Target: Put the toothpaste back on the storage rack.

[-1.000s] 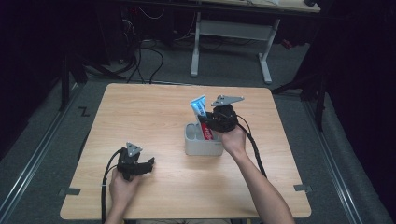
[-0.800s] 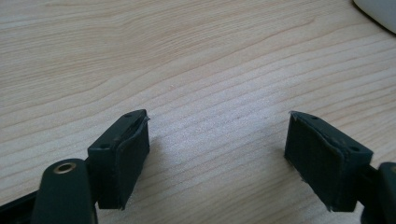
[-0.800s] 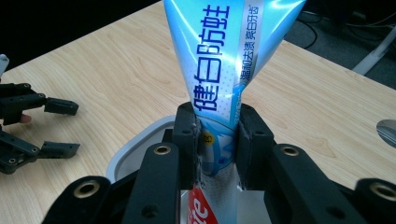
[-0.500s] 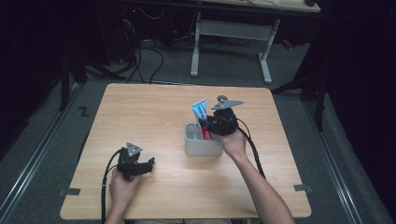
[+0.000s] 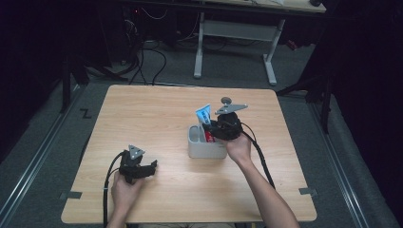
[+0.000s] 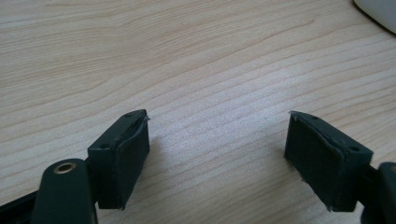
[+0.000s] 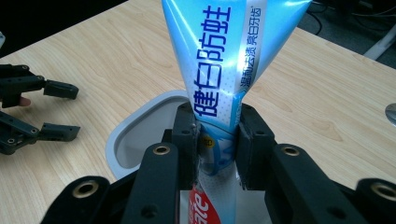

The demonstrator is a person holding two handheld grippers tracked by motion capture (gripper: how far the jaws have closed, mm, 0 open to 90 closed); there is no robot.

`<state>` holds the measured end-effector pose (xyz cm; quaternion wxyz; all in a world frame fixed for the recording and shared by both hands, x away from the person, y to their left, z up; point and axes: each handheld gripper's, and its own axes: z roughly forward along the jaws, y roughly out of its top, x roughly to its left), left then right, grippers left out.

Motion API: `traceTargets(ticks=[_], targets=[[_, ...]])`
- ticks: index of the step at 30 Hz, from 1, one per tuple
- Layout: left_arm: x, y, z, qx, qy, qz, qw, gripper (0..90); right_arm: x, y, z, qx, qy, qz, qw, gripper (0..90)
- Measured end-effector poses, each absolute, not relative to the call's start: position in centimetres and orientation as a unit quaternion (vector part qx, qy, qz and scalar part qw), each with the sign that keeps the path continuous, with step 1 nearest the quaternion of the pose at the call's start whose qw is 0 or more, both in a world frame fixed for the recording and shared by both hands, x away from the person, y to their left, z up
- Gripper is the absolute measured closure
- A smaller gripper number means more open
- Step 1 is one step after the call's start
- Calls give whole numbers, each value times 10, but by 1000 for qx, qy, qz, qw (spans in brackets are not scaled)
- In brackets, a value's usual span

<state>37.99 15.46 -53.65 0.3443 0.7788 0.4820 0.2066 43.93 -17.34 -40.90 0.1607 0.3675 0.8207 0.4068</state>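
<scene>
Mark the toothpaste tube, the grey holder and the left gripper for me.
toothpaste tube (image 7: 219, 70): right gripper view, printed blue body.
grey holder (image 5: 205, 151): high view, front wall.
left gripper (image 6: 217, 158): left gripper view, gap midway between fingertips.

Brightly lit table (image 5: 157, 114), dark surroundings, soft shadows, glare on toothpaste tube (image 7: 224, 56), slightly soft focus

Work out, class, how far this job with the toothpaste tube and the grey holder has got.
Done: the toothpaste tube is gripped, the right gripper shut on it. In hand: the tube stands upright over the grey holder, its lower end down at the holder's opening. Whether it is going in or coming out cannot be told. Left: to release or lift clear. The left gripper rests open on the table.
</scene>
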Motion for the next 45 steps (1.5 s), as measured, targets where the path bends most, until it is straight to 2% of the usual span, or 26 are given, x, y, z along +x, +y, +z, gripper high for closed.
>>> traceTargets(ticks=[16,22,28,45], targets=[[380,154,-536,779,482,207,344,224,438,-177,-418,378,817,408,153,698],[380,154,-536,779,482,207,343,224,439,-177,-422,381,821,391,170,615],[380,154,-536,779,482,207,343,224,437,-182,-423,385,814,400,169,539],[380,154,-536,779,482,207,343,224,427,-201,-407,391,792,430,185,522]])
